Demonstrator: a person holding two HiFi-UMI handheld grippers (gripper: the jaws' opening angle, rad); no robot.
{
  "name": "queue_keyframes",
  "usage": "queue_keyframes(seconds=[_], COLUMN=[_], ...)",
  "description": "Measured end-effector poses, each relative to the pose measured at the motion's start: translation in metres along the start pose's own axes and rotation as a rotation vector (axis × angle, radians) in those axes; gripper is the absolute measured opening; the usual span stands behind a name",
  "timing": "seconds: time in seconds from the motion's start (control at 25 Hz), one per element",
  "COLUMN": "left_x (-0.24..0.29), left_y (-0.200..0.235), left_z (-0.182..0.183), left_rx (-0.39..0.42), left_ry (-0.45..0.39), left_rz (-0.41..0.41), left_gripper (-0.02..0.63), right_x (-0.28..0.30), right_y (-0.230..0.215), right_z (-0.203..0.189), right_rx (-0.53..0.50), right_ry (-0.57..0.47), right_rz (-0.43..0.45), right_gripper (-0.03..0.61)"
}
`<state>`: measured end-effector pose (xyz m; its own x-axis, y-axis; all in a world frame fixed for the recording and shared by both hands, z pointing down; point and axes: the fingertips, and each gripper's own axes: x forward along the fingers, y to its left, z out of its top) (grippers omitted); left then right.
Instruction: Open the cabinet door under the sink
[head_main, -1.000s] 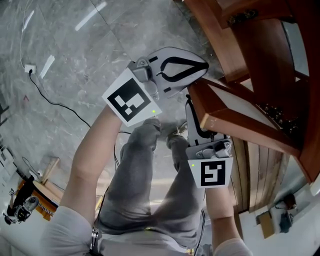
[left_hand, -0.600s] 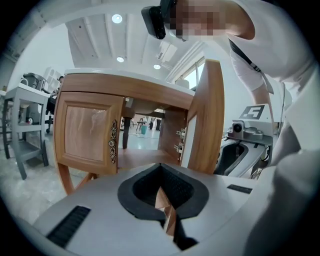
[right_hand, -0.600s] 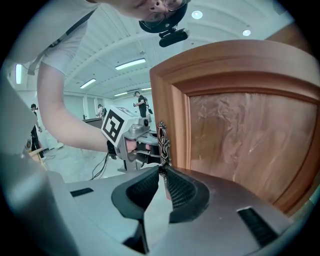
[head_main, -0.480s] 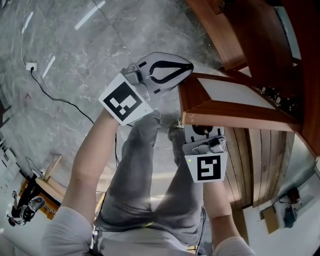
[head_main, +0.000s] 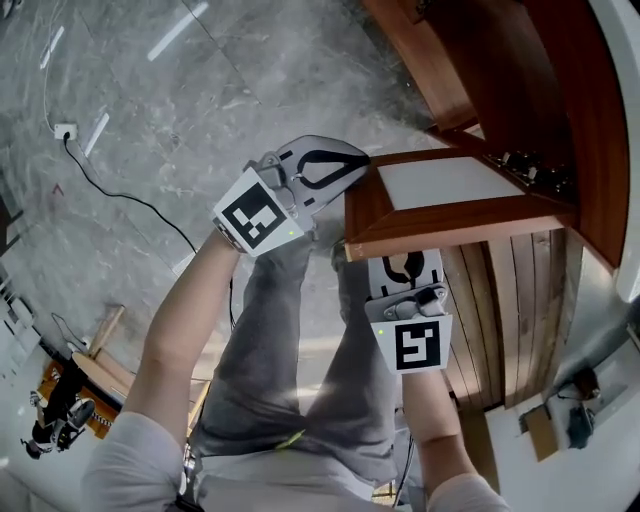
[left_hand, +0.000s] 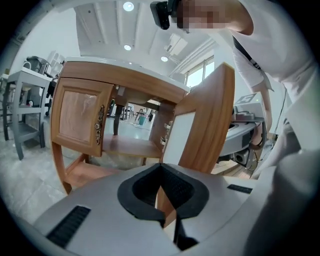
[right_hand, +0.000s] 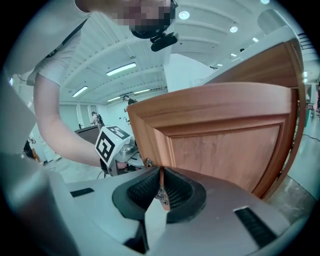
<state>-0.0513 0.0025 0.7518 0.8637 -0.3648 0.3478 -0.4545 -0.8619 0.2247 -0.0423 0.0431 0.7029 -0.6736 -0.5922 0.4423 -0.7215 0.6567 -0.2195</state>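
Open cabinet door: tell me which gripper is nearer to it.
Right. The right gripper is shut on the door's handle; the left gripper hangs shut beside its free edge.

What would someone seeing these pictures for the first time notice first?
The wooden cabinet door stands swung wide open at the head view's centre right, pale inner panel showing. The right gripper is shut on its handle; the left gripper, shut and empty, sits close to the door's free corner.
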Motion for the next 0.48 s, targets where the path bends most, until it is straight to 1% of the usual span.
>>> queue_keyframes(seconds=[0.12, 0.24, 0.36, 0.48], left_x=[-0.001, -0.002, 0.004, 0.012], left_y=[-0.026, -0.039, -0.049, -0.052], left_z=[-0.003, 0.008, 0.029, 0.054], left_rx=[0.004, -0.029, -0.034, -0.034], left_ry=[0.047, 0.045, 0.043, 0.031], left_rz=[-0.035, -0.016, 0.006, 0.035], left_gripper=[0.009, 0.009, 0.009, 0.009], right_x=[-0.023, -0.054, -0.095, -0.123], right_y=[0.006, 0.006, -0.005, -0.024], right_z=[-0.002, -0.01, -0.015, -0.005], right_rx=[0.005, 0.016, 0.036, 0.046], right_ry=[0.037, 0.085, 0.144, 0.164], right_rz=[0.013, 0.002, -0.044, -0.103], right_gripper=[0.049, 0.049, 0.049, 0.049])
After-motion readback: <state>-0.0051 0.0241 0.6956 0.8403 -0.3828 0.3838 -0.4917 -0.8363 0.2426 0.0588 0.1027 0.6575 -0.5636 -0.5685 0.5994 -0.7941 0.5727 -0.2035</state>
